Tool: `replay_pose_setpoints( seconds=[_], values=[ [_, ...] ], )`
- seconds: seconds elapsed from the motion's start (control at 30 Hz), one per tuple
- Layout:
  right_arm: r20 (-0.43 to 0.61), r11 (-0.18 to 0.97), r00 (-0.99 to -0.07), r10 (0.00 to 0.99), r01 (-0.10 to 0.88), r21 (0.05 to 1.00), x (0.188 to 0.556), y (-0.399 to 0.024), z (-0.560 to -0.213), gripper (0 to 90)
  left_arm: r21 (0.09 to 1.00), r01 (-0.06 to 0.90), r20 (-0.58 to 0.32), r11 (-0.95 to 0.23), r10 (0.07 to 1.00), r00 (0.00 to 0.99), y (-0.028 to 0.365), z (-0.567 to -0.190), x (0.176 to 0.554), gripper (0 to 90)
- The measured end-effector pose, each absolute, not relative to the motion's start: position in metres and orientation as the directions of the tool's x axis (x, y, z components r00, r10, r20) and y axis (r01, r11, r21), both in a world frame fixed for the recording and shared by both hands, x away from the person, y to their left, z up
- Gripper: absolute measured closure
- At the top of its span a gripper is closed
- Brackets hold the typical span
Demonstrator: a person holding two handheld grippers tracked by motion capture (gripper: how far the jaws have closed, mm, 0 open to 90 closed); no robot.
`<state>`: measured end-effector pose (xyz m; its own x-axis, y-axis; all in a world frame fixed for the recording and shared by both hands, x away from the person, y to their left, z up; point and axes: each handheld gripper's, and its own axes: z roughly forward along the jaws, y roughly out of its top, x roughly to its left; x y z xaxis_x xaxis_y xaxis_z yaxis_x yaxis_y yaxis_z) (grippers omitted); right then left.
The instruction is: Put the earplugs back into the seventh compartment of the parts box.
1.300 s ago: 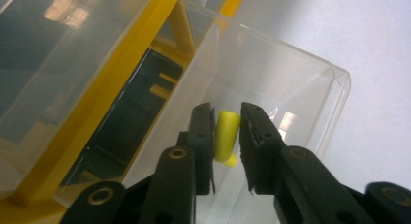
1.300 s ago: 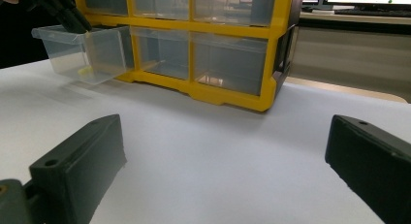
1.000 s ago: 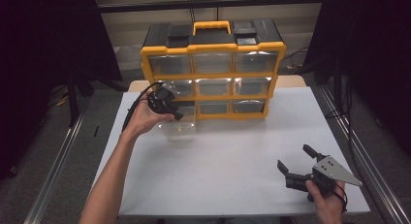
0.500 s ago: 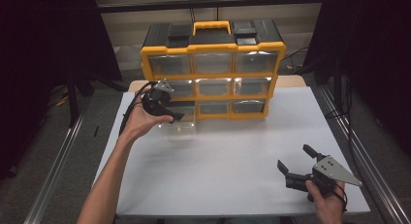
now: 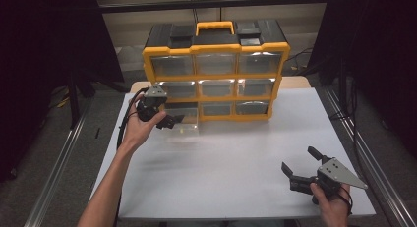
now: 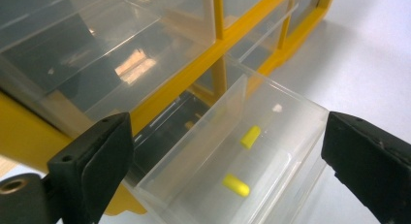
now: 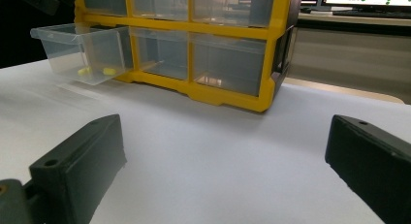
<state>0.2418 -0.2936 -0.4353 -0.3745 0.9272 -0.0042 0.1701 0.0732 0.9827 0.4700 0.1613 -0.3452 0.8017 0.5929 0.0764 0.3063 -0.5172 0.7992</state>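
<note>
Clear plastic drawer point(image 5: 183, 123) at the bottom left of the yellow organizer point(image 5: 216, 72) stands pulled out over the white table point(image 5: 231, 173), its back end still inside the frame. Two small yellow pieces point(image 6: 236, 185) lie on its floor, a little apart from each other. The left gripper point(image 5: 167, 122) sits just beside the drawer's left front corner, held in the person's left hand point(image 5: 138, 128); its jaws have just been opening and now stand wide, pressing on nothing, with the drawer's near corner seen between them in the left gripper view. The right gripper point(image 5: 301, 164) rests near the table's front right corner, well apart from the organizer, jaws spread wide over bare table.
</note>
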Motion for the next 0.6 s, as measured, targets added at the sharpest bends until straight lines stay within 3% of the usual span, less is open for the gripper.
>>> replay_pose_setpoints(
  seconds=[0.2,0.33,0.6],
  values=[
    [-0.004,0.073,-0.374,0.927,0.171,0.982,0.242,-0.294,-0.435,0.6,0.852,0.294,0.061,-0.433,0.639,0.767,0.167,-0.351,0.457,4.4],
    [-0.003,0.073,-0.374,0.927,0.173,0.982,0.242,-0.294,-0.435,0.6,0.897,0.287,0.000,-0.335,0.650,0.760,0.174,-0.354,0.450,4.4],
    [-0.006,0.075,-0.372,0.928,0.172,0.982,0.242,-0.293,-0.435,0.6,0.925,0.263,0.005,-0.274,0.701,0.713,0.181,-0.361,0.435,4.4]
  ],
)
